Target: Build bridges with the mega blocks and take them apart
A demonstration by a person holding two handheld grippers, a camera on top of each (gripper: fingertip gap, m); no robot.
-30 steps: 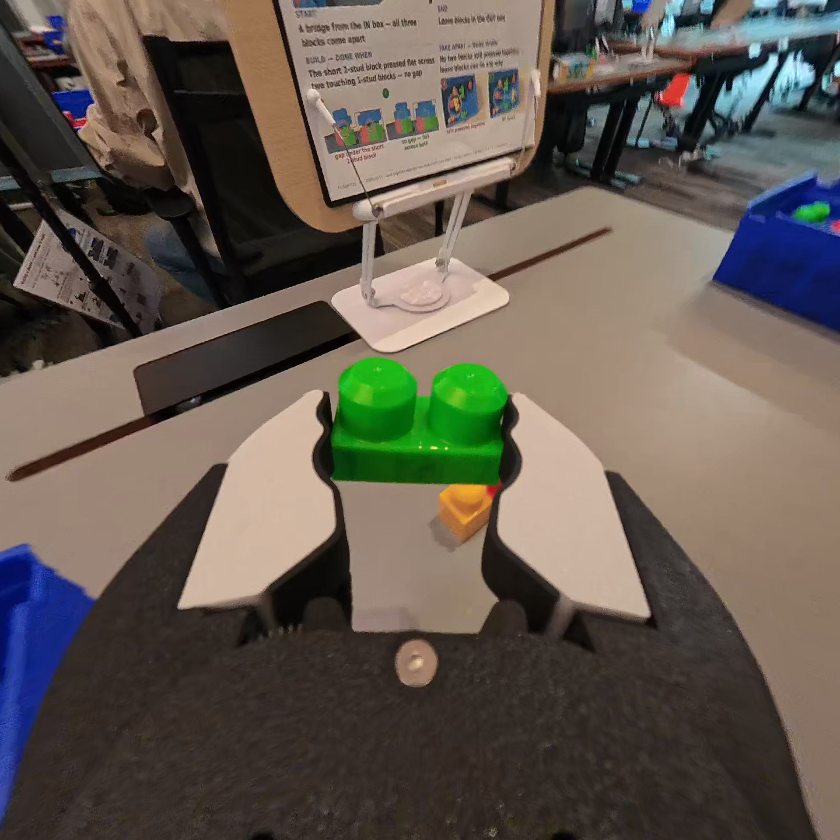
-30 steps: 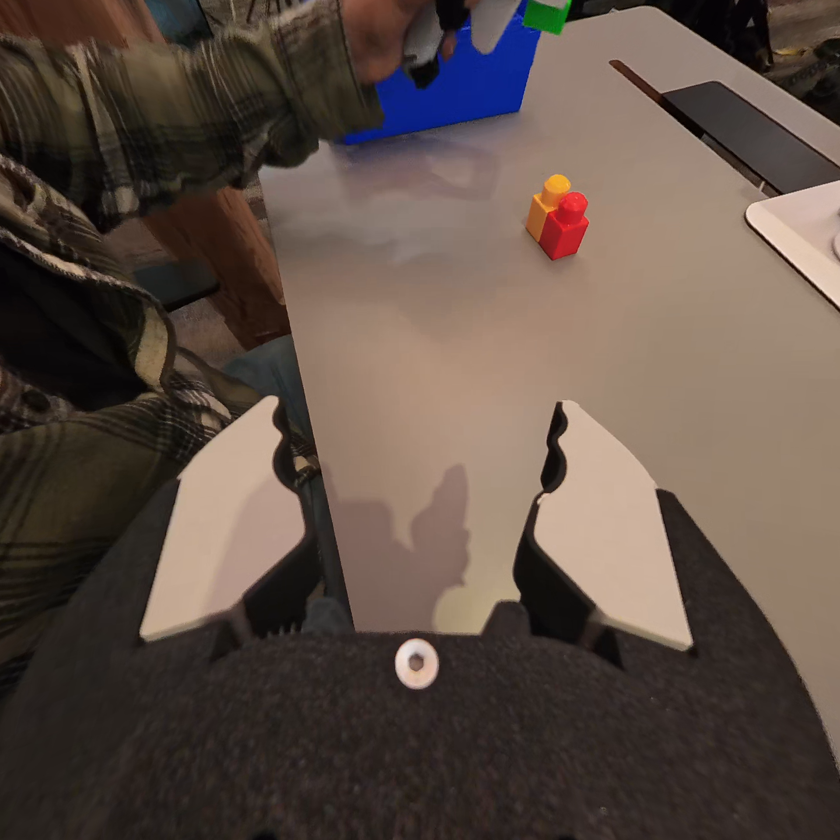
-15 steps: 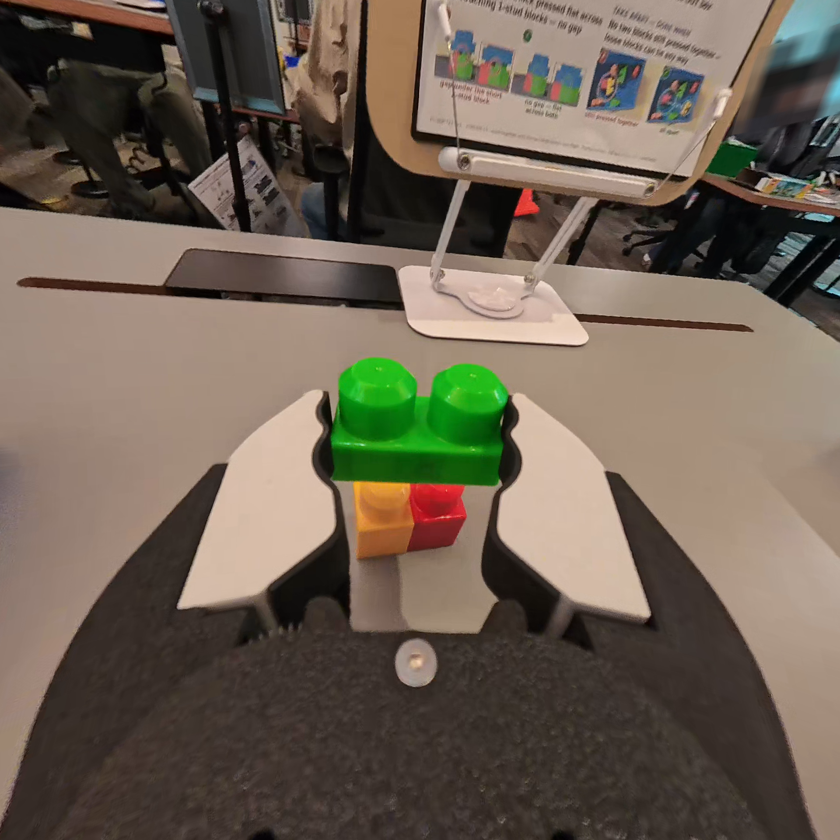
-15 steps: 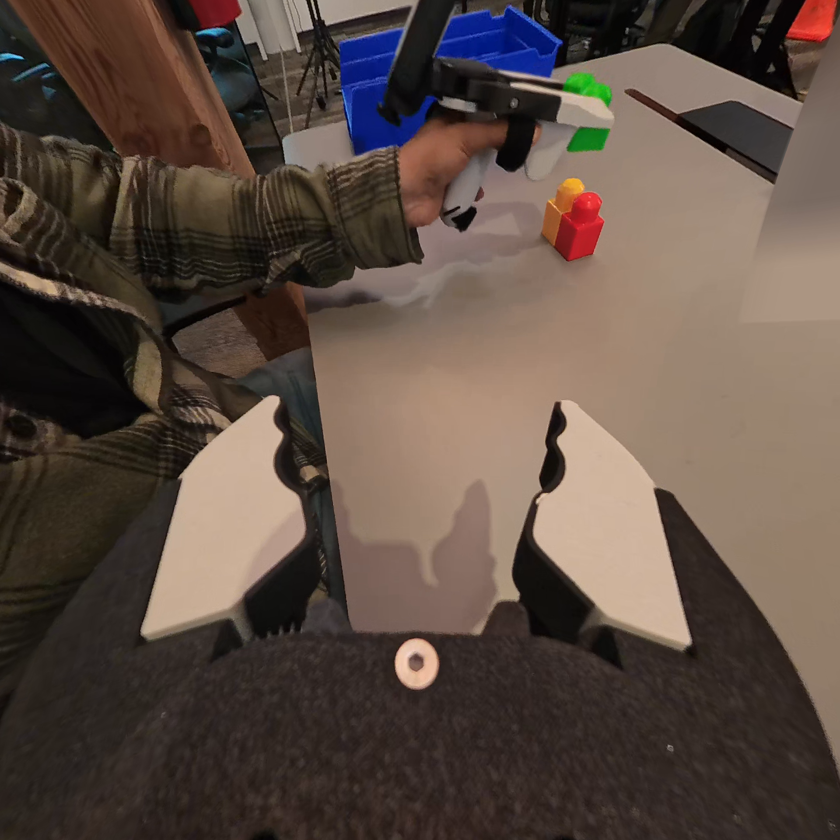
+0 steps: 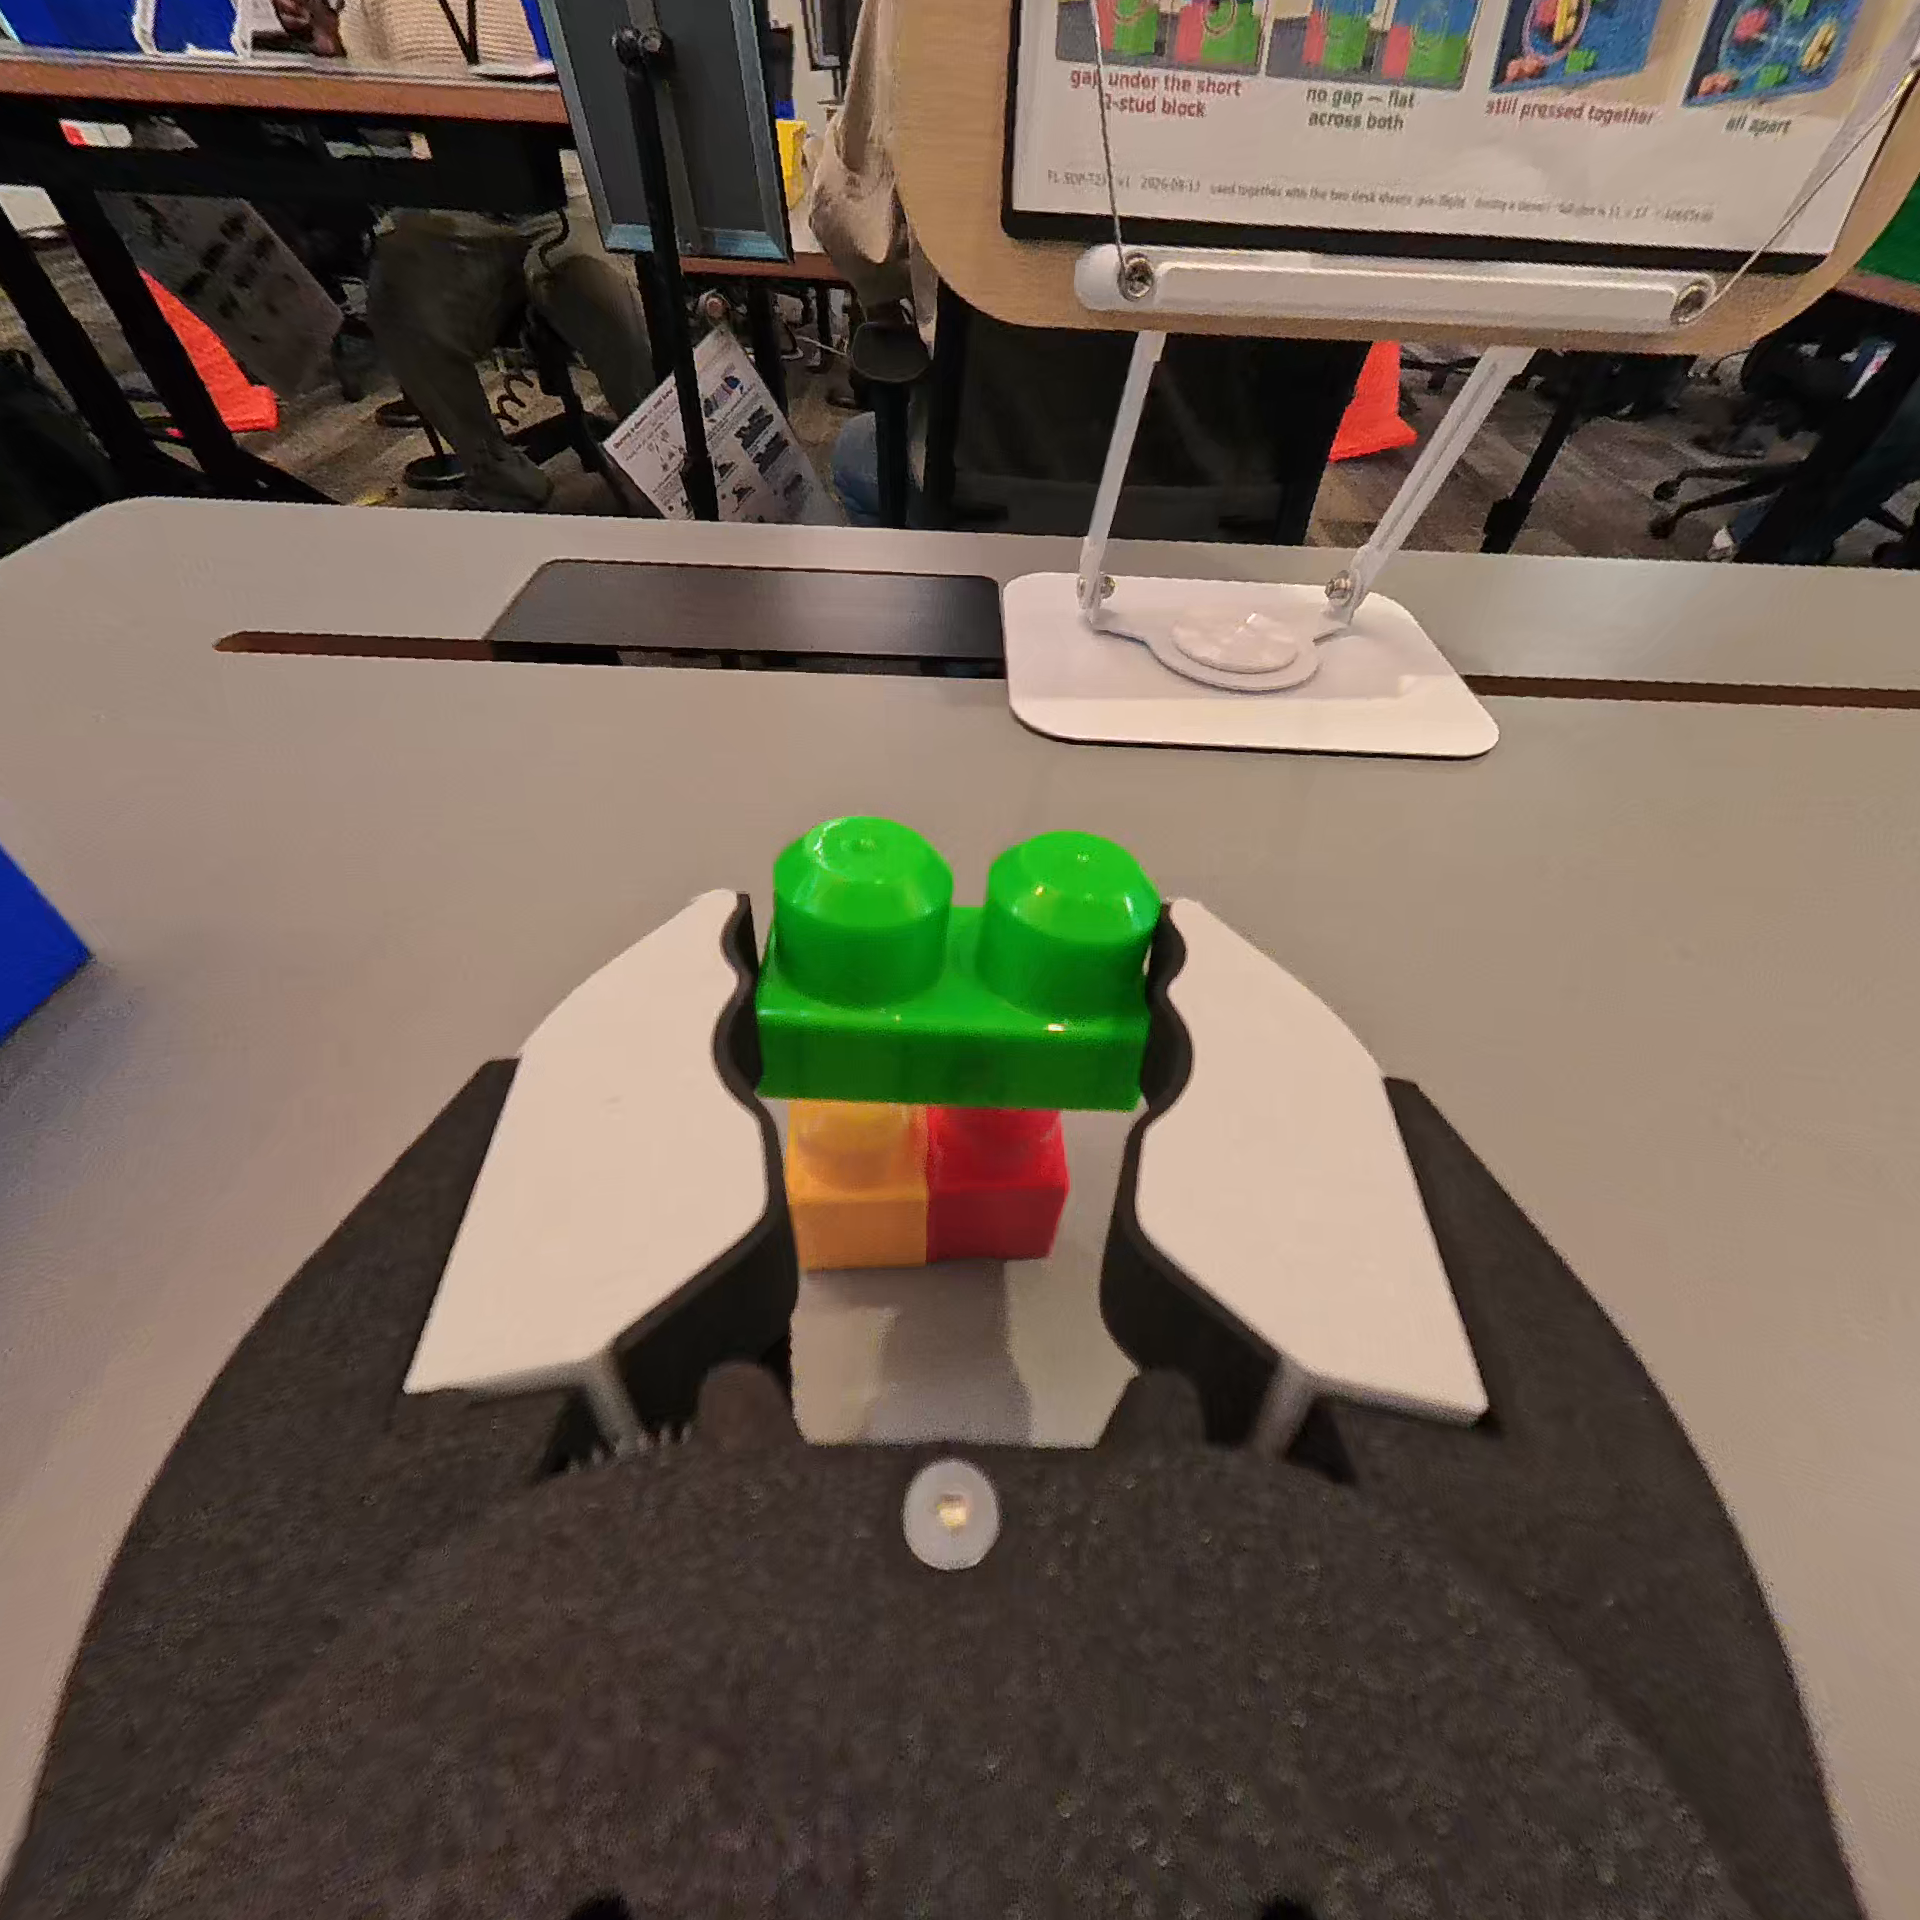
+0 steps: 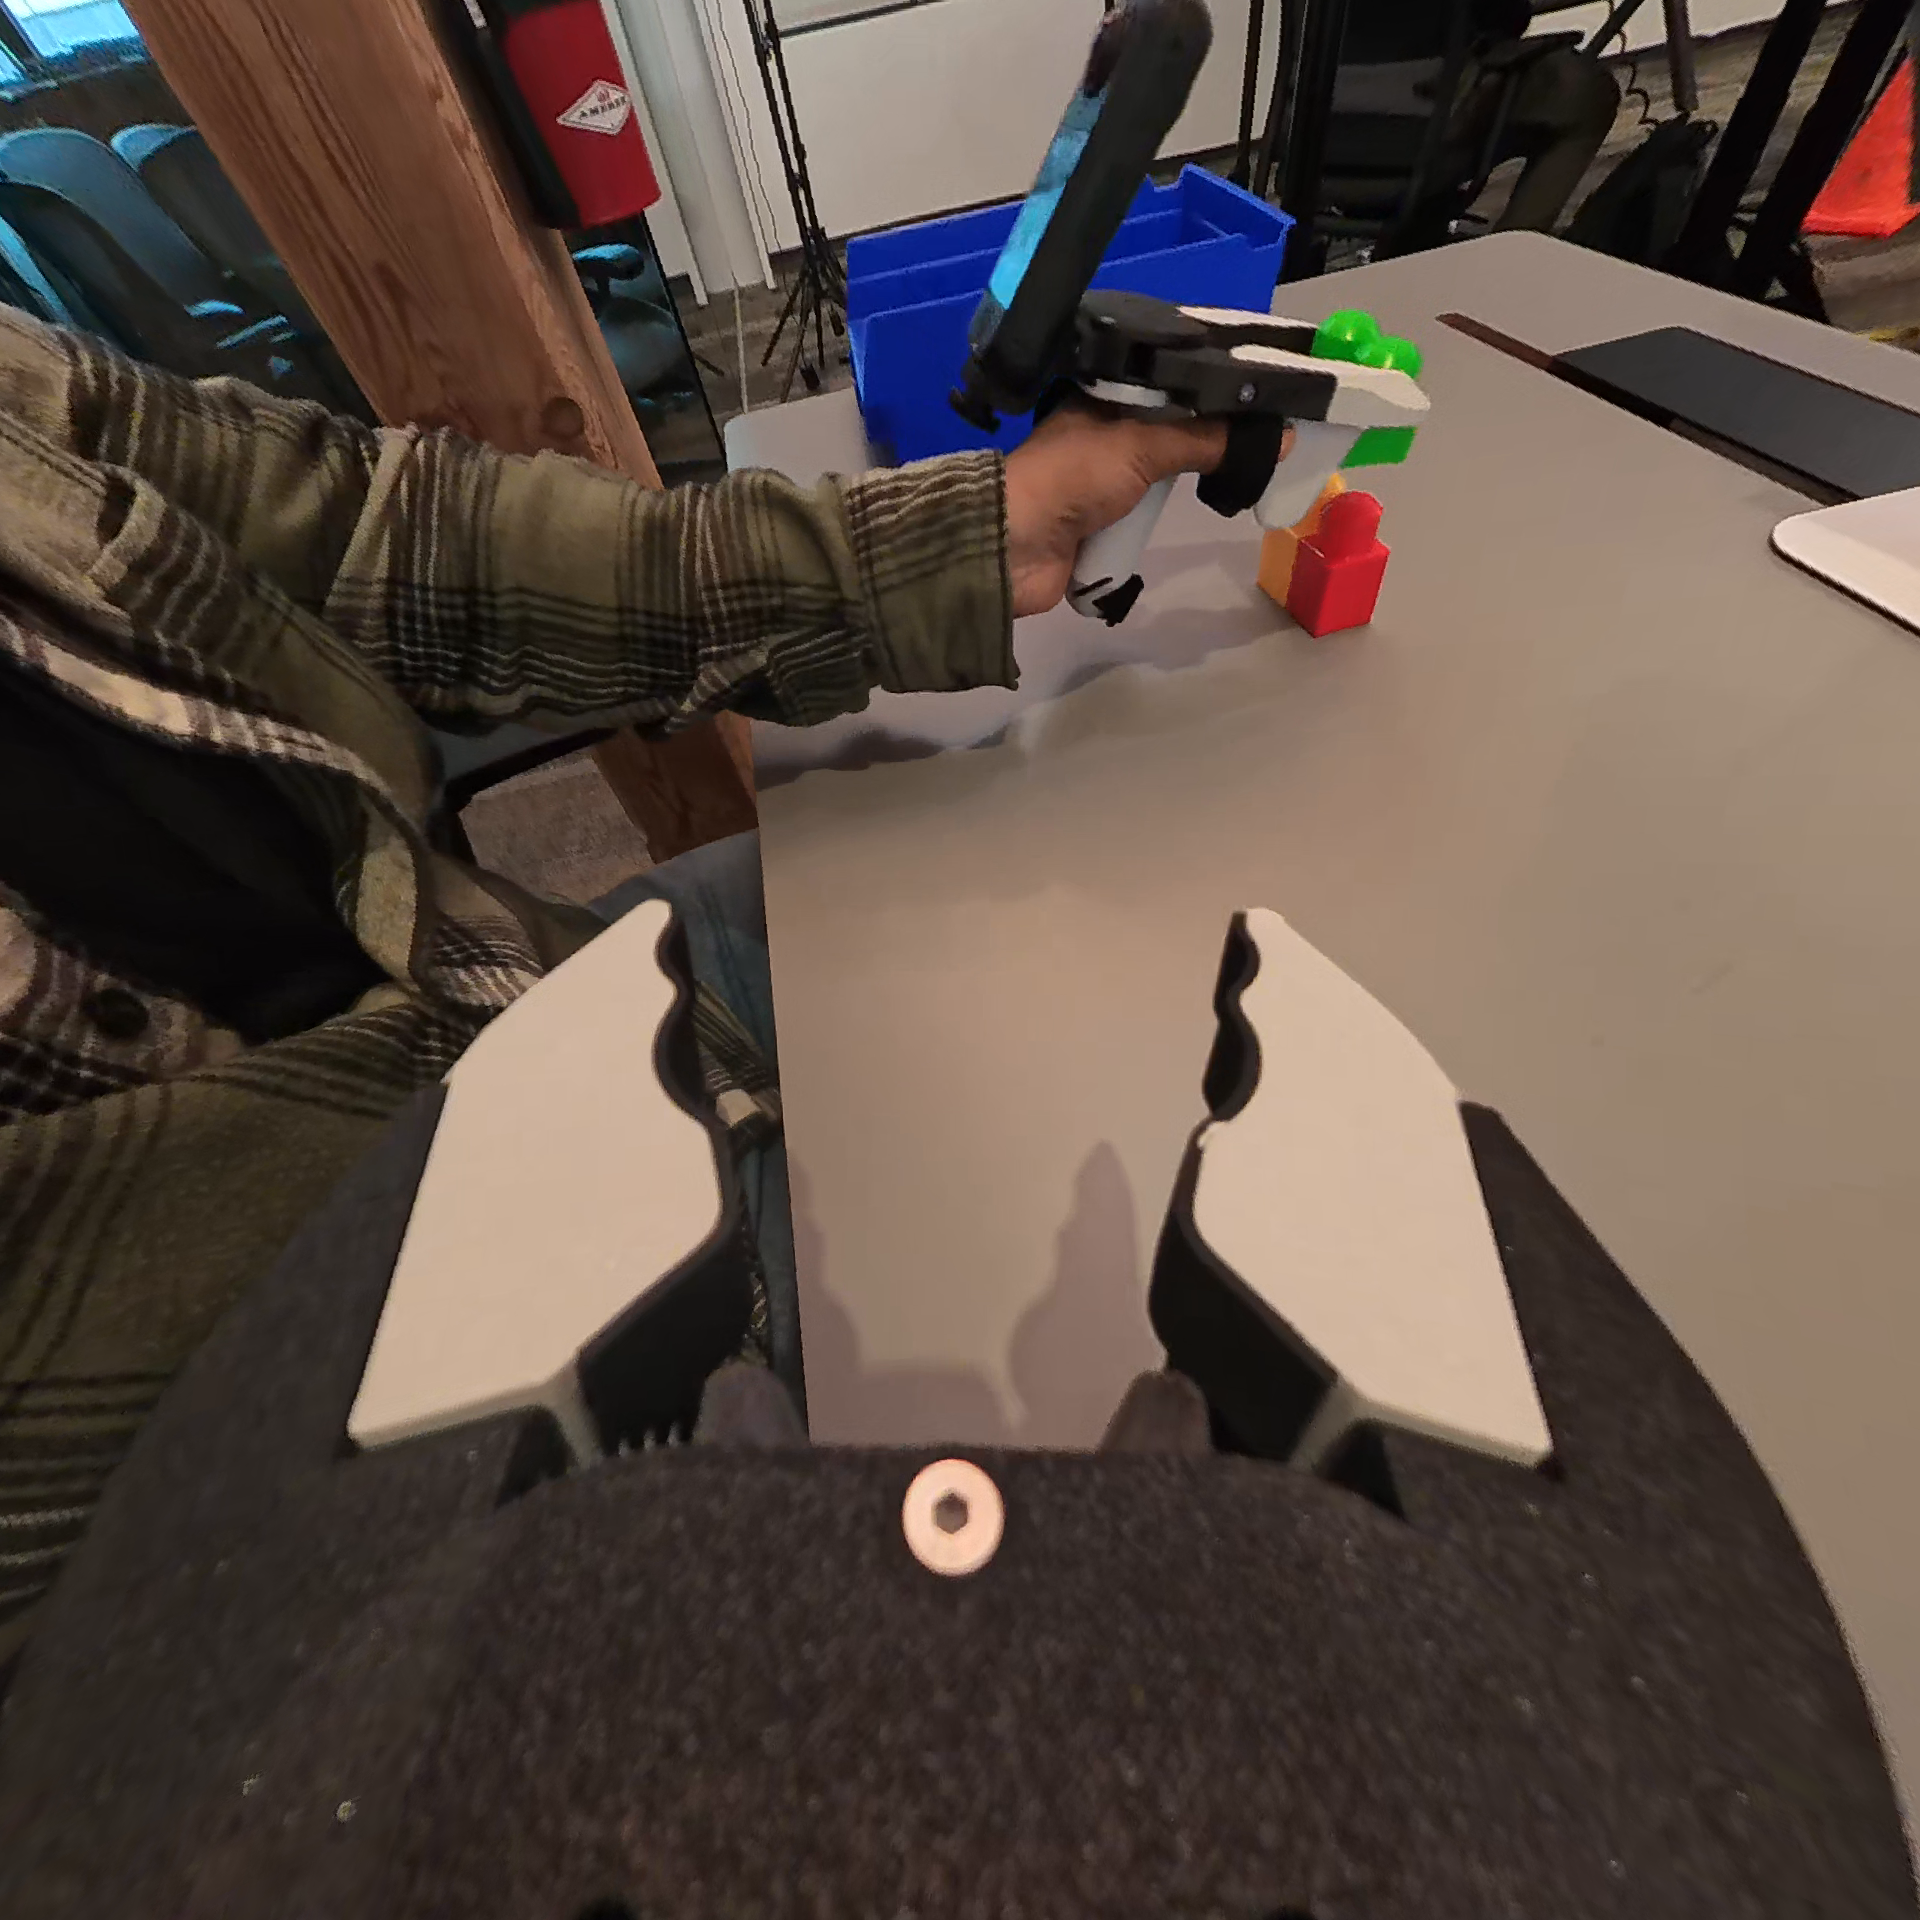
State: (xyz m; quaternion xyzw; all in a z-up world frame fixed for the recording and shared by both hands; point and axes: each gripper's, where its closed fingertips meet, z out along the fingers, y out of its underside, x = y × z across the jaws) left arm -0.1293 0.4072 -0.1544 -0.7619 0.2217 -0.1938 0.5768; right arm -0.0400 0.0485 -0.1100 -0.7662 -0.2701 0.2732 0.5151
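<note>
Left tongs (image 5: 951, 997) grip the green block (image 5: 951, 987) (just above orange-red pair (image 5: 925, 1184)); right tongs (image 6: 951, 1039) gape empty.

Printed writing shows in three places, and its wording is left out here. An instruction sheet (image 5: 1455, 114) on a white stand (image 5: 1247, 665), upper right of the left wrist view, bears captions in red under small coloured pictures. A printed leaflet (image 5: 717, 436) leans at upper centre. In the right wrist view, a red extinguisher (image 6: 582, 114) at upper left carries a diamond-shaped label.
</note>
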